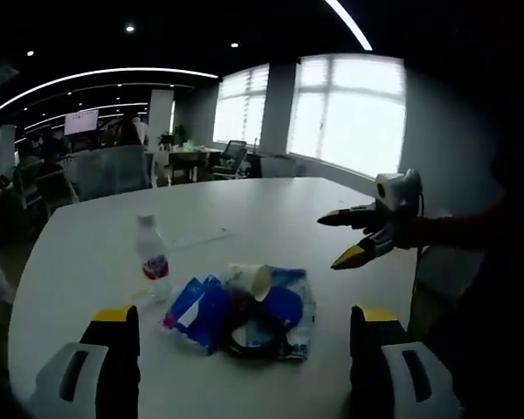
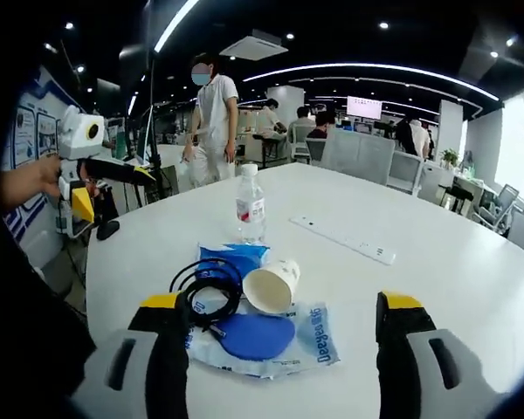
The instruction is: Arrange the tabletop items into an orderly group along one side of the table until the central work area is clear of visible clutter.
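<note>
A small pile lies on the white table point(image 1: 271, 209): a paper cup point(image 1: 251, 280) on its side, blue-and-clear plastic bags point(image 1: 196, 310), a blue disc point(image 2: 255, 335) and a coiled black cable point(image 2: 205, 292). A clear water bottle point(image 1: 153, 257) with a red label stands upright just beyond the pile. My left gripper point(image 1: 244, 340) is open, its jaws either side of the pile, short of it. My right gripper point(image 2: 279, 336) is open too, framing the same pile point(image 2: 253, 305) from the opposite side. The right gripper point(image 1: 354, 237) hovers above the table at the right of the left gripper view. The left gripper point(image 2: 113, 183) appears at the left edge of the right gripper view.
A white power strip point(image 2: 342, 238) lies flat beyond the bottle point(image 2: 250, 206). A person point(image 2: 214, 113) stands past the table's far edge; office chairs point(image 2: 358, 153) and desks fill the room behind. Bright windows point(image 1: 349, 113) are on one side.
</note>
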